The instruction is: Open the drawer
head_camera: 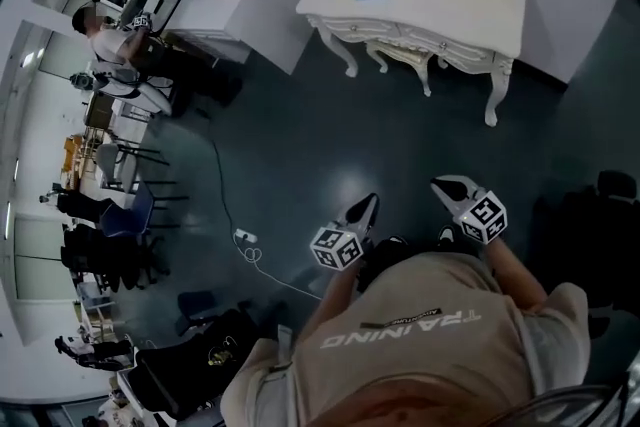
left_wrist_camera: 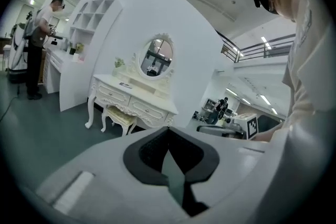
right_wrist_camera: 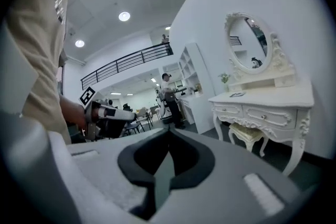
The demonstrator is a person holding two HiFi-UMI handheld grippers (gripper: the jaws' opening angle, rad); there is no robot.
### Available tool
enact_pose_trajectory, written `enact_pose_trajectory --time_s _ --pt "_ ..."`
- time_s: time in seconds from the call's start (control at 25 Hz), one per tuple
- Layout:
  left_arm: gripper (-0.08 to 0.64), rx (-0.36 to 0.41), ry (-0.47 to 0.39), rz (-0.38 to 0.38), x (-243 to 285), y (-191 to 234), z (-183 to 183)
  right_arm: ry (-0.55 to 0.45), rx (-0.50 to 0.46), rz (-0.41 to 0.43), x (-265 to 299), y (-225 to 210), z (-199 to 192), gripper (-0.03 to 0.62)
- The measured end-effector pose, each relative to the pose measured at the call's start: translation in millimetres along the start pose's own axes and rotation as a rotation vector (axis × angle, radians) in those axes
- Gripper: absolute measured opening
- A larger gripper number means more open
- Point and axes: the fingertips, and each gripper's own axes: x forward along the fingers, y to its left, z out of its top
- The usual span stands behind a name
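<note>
The step in hand is the approach. The table [head_camera: 430,10] stands well apart ahead of the person, with its left drawer [left_wrist_camera: 113,95] and right drawer [left_wrist_camera: 148,109] both shut and a stool [left_wrist_camera: 119,116] tucked beneath. To do it well, I judge, walk close first, choose one drawer and spread one tool's jaws before reaching a knob [right_wrist_camera: 263,117]. Then pinch the knob squarely and draw it straight out, level, clear of the stool. The left gripper [head_camera: 368,204] has its jaws pressed together, with nothing between them and touching nothing. The right gripper [head_camera: 447,184], just beside it, is likewise closed and empty, held in the air and aimed roughly toward the table.
</note>
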Motion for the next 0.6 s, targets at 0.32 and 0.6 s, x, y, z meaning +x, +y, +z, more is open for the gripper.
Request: enact_pose_trajectory --time_s 0.32,0.6 --pt "0.008 -0.054 -0.042 0.009 -8 48 6 -0.081 0.115 -0.038 49 -22 21 -0.006" --pt "0.008 -0.096 -0.06 0.022 -22 126 21 -0.039 0.036 -0.059 123 -27 61 -0.006"
